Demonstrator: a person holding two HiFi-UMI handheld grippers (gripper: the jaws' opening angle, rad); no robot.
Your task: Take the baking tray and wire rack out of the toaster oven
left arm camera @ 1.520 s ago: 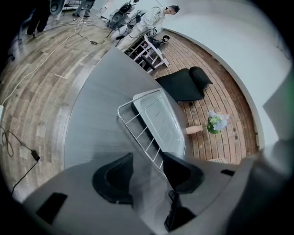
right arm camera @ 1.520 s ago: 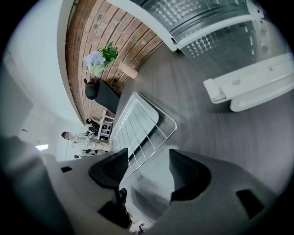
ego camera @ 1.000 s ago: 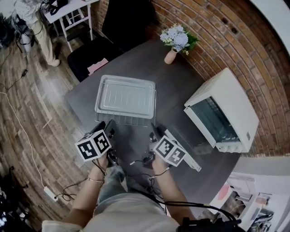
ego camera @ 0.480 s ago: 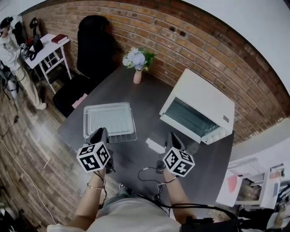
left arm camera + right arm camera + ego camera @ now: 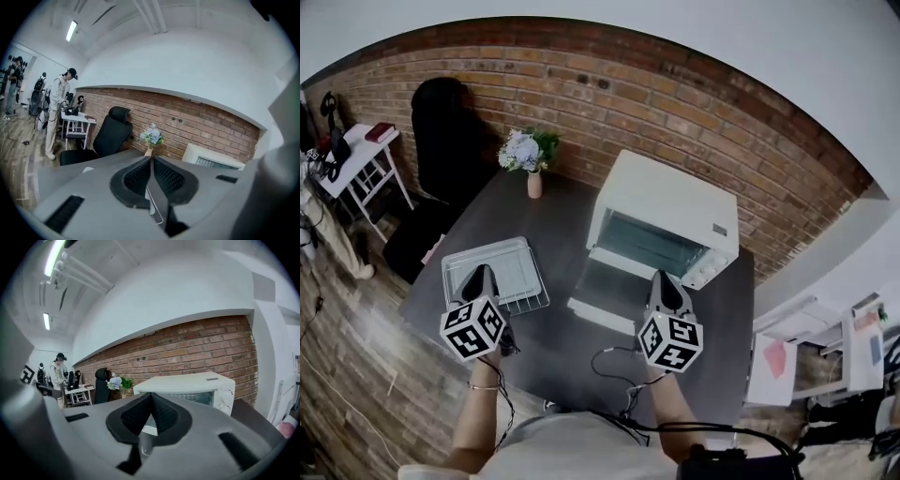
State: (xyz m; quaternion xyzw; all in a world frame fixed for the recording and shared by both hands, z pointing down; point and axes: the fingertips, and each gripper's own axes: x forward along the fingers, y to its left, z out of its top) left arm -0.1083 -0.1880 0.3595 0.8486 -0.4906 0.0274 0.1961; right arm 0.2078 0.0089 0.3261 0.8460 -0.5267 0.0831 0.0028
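Baking tray [image 5: 487,267] rests on wire rack [image 5: 528,302] on the worktop [image 5: 572,352], left of the open toaster oven [image 5: 666,202]; left gripper [image 5: 478,275] and right gripper [image 5: 663,279], a second ago at the rack's edge, are now lifted clear with jaws closed on nothing, so removal looks done.

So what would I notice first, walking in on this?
Probably the white toaster oven, door folded down, at the back of the dark table by the brick wall. Left of it a silver baking tray sits on a wire rack. Nearest the camera hover the left tongs and right tongs, both closed and marked with black-and-white squares.
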